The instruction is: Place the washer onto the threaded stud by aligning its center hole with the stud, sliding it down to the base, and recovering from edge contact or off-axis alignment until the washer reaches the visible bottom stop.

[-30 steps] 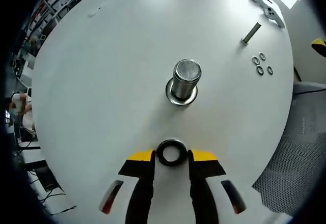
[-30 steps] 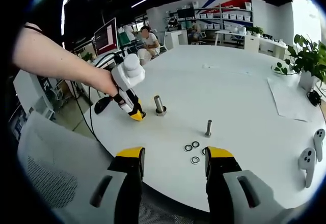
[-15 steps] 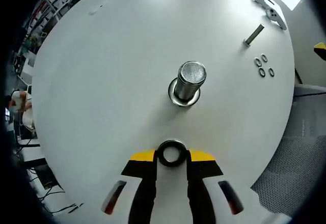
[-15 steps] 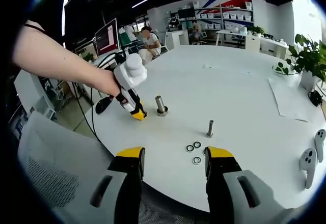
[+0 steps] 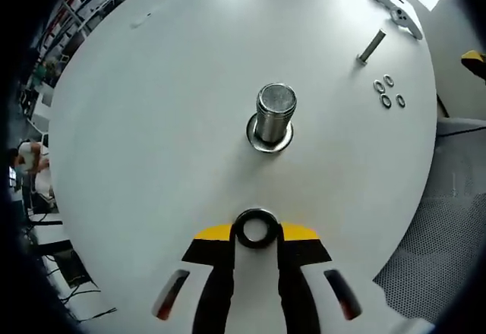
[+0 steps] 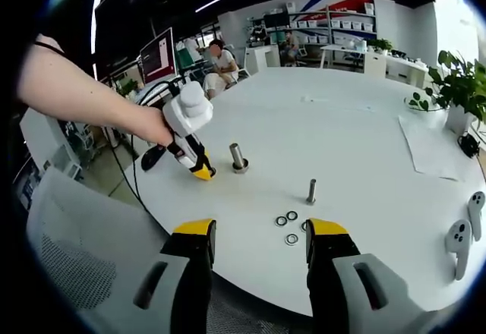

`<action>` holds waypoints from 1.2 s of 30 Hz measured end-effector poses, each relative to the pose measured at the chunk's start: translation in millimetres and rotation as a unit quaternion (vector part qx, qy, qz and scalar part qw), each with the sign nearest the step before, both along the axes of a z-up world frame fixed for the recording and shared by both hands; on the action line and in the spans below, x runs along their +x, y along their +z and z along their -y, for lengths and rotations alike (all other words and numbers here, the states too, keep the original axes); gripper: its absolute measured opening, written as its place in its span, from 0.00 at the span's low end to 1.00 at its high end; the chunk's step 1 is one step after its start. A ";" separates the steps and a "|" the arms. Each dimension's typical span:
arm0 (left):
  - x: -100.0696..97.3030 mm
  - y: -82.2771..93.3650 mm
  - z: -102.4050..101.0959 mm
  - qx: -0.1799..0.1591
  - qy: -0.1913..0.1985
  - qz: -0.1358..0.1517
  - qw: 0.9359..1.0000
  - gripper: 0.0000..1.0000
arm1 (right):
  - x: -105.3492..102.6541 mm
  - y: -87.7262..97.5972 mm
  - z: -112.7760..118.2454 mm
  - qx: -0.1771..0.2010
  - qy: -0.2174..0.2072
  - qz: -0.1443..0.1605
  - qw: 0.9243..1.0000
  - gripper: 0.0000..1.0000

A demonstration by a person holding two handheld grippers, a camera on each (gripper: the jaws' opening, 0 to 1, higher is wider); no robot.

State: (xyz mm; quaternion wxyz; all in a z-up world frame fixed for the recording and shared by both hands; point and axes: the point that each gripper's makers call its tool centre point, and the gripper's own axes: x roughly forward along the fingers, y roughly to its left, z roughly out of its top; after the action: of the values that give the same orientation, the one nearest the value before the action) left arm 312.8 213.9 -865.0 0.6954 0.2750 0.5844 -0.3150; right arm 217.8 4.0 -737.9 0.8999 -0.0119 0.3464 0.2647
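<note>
A dark ring washer [image 5: 256, 228] sits between the yellow-tipped jaws of my left gripper [image 5: 256, 234], which is shut on it. Just ahead of it, the thick threaded stud [image 5: 274, 117] stands upright on its round metal base [image 5: 269, 142] on the white table. In the right gripper view the left gripper [image 6: 200, 170], held by a person's hand, is low at the table just left of the stud [image 6: 238, 156]. My right gripper [image 6: 262, 234] is open and holds nothing near the table's front edge.
A thin bolt [image 6: 311, 191] stands upright with several small washers [image 6: 287, 222] beside it; both also show as the bolt [image 5: 371, 46] and washers [image 5: 388, 92]. Two white controllers [image 6: 462, 237] lie at the right. A sheet of paper [image 6: 429, 148] and a plant [image 6: 454, 83] are beyond.
The left gripper's jaws have come together onto the washer. The view has shifted only slightly relative to the stud. The right gripper has not moved.
</note>
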 end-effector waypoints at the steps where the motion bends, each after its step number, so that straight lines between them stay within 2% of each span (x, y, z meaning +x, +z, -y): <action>1: -0.5 0.2 -0.8 0.000 -0.002 0.000 1.000 0.18 | 0.4 -0.4 0.4 0.000 0.000 0.000 1.000 0.50; 8: 5.5 10.7 2.5 -0.021 0.003 0.011 1.000 0.18 | 0.2 0.0 1.2 0.000 -0.003 0.000 1.000 0.50; 14: 19.1 31.2 16.4 -0.048 -0.006 0.039 0.998 0.18 | -0.2 -0.4 0.1 -0.001 0.000 -0.001 1.000 0.50; 22: 35.9 54.1 26.7 -0.065 -0.018 0.067 0.995 0.18 | 0.0 -0.6 0.4 -0.003 -0.001 -0.001 1.000 0.50; 28: 41.1 64.9 29.8 -0.078 -0.012 0.072 0.994 0.18 | -0.1 -0.5 -0.4 -0.002 0.000 -0.001 1.000 0.50; 36: 45.3 73.7 42.7 -0.085 -0.031 0.077 0.993 0.18 | 0.2 0.7 -0.6 -0.002 0.001 0.002 1.000 0.50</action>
State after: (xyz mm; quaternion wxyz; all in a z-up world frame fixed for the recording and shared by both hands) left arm 358.1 171.2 -791.3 0.7492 0.2559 0.4916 -0.3628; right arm 218.0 4.5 -737.3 0.9002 -0.0143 0.3451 0.2652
